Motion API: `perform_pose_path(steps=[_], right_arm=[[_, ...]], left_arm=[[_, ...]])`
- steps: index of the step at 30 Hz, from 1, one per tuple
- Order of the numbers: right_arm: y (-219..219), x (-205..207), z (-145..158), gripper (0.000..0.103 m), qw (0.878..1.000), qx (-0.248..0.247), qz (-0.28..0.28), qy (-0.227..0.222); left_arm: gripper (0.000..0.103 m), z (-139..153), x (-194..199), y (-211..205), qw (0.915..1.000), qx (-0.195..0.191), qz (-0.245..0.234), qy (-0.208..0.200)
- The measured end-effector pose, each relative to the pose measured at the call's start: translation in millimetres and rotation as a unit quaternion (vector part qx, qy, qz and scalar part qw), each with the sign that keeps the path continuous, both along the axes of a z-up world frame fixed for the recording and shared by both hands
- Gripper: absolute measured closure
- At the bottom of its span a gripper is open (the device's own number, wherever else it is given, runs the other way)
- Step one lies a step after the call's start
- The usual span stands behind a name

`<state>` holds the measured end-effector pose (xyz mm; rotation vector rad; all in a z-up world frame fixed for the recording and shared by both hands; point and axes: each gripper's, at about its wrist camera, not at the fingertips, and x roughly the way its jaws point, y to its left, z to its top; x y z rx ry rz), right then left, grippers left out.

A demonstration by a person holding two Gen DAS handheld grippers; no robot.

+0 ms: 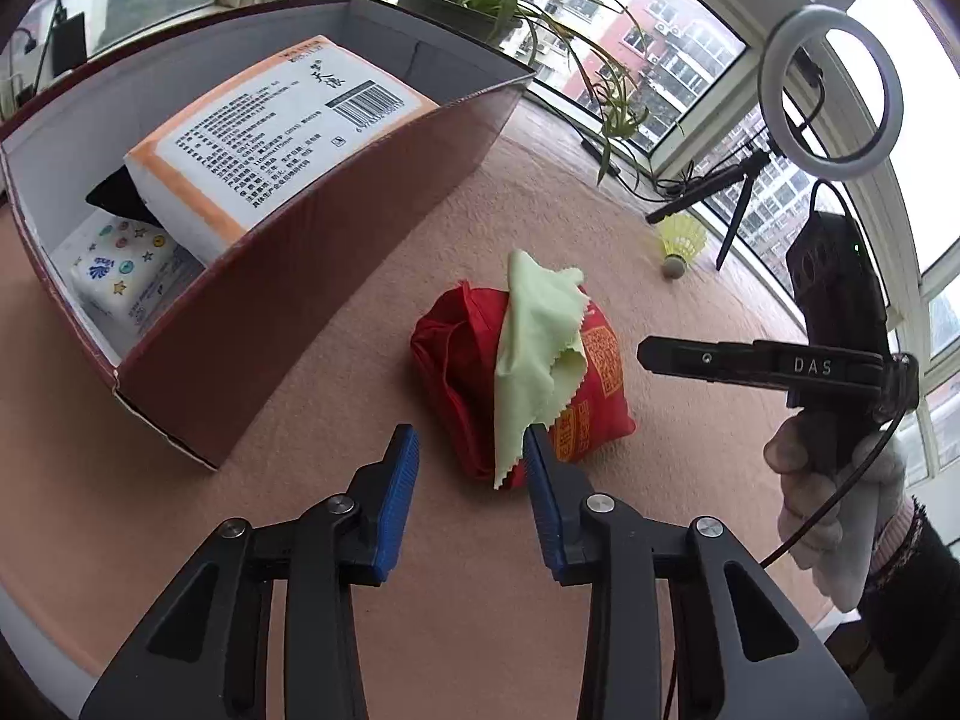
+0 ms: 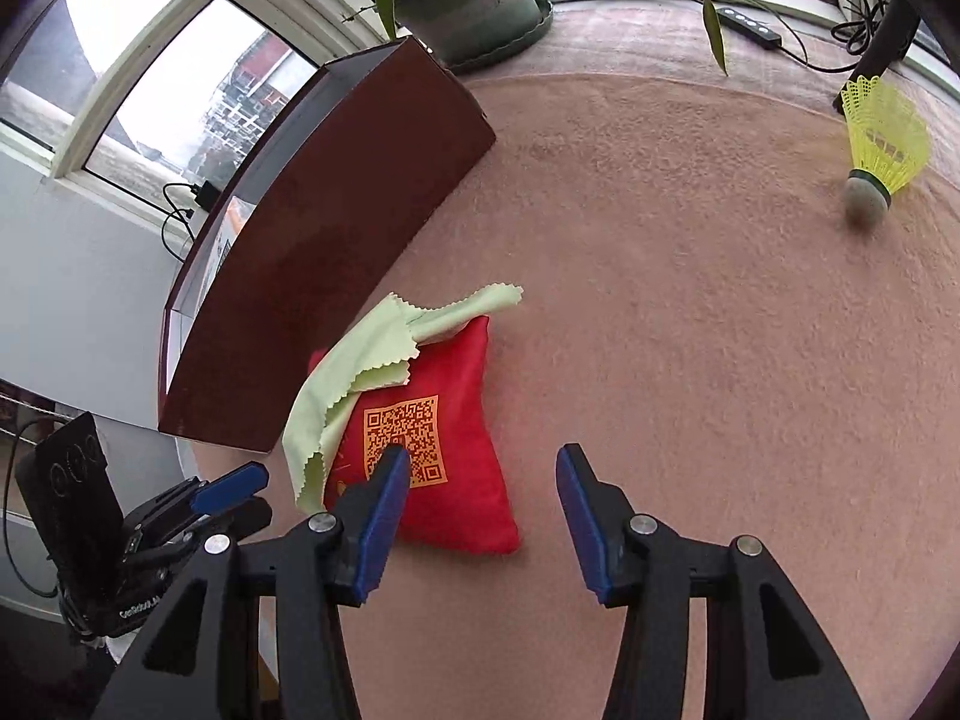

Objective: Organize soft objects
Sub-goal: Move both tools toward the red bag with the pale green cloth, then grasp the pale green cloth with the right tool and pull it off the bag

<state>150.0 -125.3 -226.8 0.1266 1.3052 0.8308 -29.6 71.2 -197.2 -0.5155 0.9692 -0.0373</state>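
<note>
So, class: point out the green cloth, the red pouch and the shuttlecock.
green cloth [image 1: 534, 354], left wrist view, on its draped middle.
red pouch [image 2: 462, 498], right wrist view, on the red fabric below the orange code.
shuttlecock [image 2: 885, 141], right wrist view, on its yellow skirt.

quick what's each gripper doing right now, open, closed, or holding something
Left gripper: open, holding nothing; one finger touches the pale green zigzag-edged cloth.
Right gripper: open, holding nothing, over the red fabric pouch.
</note>
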Motion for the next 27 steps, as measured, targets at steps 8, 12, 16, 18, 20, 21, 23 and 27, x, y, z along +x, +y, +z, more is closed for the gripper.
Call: perform_pose_path(steps=[8, 12, 16, 18, 20, 21, 23, 27], right_arm=[[3, -3, 18, 0.066, 0.999, -0.009, 0.026, -0.046], [22, -20, 35, 0.087, 0.994, 0.006, 0.091, -0.061], [52, -40, 34, 0.094, 0.986, 0.004, 0.157, -0.057], [66, -47, 29, 0.094, 0.982, -0.004, 0.180, -0.058], [79, -49, 25, 0.094, 0.979, -0.012, 0.192, -0.061], [84, -48, 24, 0.094, 0.979, -0.013, 0.194, -0.062], [91, -44, 24, 0.094, 0.979, -0.014, 0.193, -0.070], [101, -26, 25, 0.094, 0.980, -0.030, 0.170, -0.099]], left_arm=[[0.078, -1, 4, 5, 1.0000, 0.000, 0.010, -0.001], [0.078, 3, 1, 6, 0.9999, 0.000, 0.013, -0.004], [0.078, 5, -1, 7, 0.9998, -0.009, 0.016, -0.007], [0.078, 7, -2, 7, 0.9998, -0.006, 0.018, -0.010], [0.078, 9, -4, 8, 0.9997, -0.007, 0.020, -0.012], [0.078, 9, -4, 9, 0.9996, -0.009, 0.022, -0.013], [0.078, 10, -5, 10, 0.9996, -0.008, 0.024, -0.013], [0.078, 9, -6, 9, 0.9996, -0.007, 0.027, -0.011]])
